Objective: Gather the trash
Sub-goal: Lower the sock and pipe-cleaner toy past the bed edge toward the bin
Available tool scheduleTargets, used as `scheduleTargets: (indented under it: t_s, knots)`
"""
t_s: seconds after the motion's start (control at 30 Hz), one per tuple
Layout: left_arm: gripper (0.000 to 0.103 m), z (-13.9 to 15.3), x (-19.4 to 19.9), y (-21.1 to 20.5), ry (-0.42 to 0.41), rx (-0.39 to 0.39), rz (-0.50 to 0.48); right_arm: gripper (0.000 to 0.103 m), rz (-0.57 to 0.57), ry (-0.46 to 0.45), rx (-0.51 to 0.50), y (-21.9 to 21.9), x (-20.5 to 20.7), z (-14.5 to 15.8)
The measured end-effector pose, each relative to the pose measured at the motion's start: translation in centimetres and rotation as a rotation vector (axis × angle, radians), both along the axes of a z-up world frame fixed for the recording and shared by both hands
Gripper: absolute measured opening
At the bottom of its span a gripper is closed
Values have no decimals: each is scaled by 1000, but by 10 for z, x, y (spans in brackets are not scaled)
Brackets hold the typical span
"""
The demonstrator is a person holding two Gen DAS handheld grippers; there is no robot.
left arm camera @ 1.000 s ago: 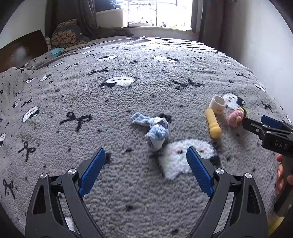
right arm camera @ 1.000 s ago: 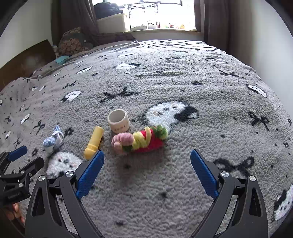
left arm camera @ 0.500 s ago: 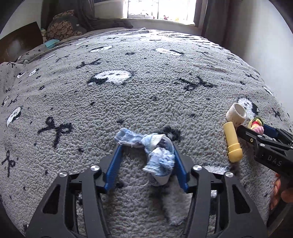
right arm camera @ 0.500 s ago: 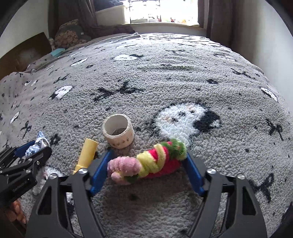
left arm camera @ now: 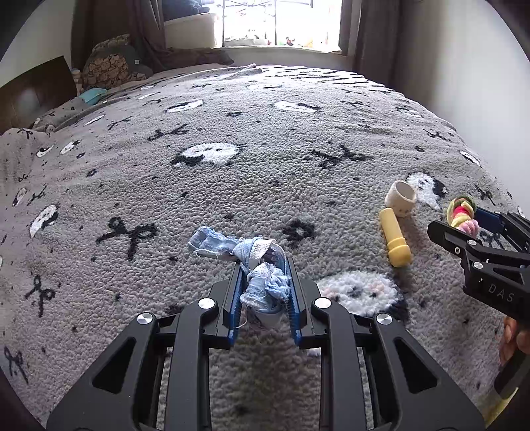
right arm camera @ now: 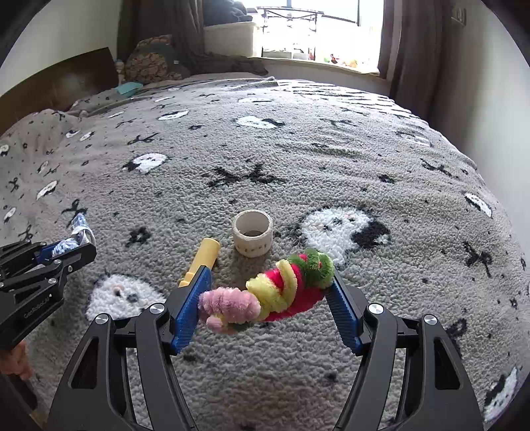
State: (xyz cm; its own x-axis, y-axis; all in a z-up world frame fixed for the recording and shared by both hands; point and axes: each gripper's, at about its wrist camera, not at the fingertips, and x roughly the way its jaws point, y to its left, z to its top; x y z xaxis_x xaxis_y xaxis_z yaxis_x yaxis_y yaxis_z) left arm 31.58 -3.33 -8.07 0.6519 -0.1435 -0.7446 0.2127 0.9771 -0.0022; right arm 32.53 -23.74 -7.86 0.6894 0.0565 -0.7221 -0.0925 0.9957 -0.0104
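My left gripper [left arm camera: 263,281] is shut on a crumpled blue and white cloth scrap with a small cup [left arm camera: 261,285], held just above the grey blanket [left arm camera: 232,185]. My right gripper [right arm camera: 268,291] is shut on a fuzzy pink, yellow, red and green twisted toy [right arm camera: 275,291], gripped end to end and lifted slightly. A yellow tube [left arm camera: 394,237] and a cream tape ring [left arm camera: 400,198] lie on the blanket between the two grippers; they also show in the right wrist view, tube [right arm camera: 203,258], ring [right arm camera: 252,237].
The grey fleece blanket with white ghost and black bow patterns covers a bed. Pillows [left arm camera: 109,66] and a dark headboard [left arm camera: 36,89] are at the far left. A wall [left arm camera: 463,66] runs along the right; a window [left arm camera: 281,23] is at the back.
Both grippers closed from wide open: the left onto the blue cloth scrap, the right onto the fuzzy toy. Both items have since risen slightly off the blanket.
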Motion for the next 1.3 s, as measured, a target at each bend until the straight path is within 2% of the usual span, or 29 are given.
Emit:
scheduleTargets:
  t_s: [0.17, 0.43, 0.57, 0.7, 1.07, 1.3]
  knots:
    - [22, 14, -39, 2, -37, 28, -39, 70, 62, -39, -11, 7, -37, 22]
    - [22, 38, -115, 14, -109, 17, -96, 70, 164, -107, 67, 2, -123, 48]
    - [22, 42, -156, 14, -162, 27, -132, 70, 217, -142, 80, 4, -162, 49]
    - [22, 31, -195, 12, -166, 21, -169, 70, 243, -151, 89, 7, -199, 36]
    - [22, -14, -278, 3, -82, -40, -242, 70, 240, -98, 150, 13, -271, -11]
    - [22, -51, -314, 4, 39, -64, -258, 70, 198, -45, 180, 9, -300, -37]
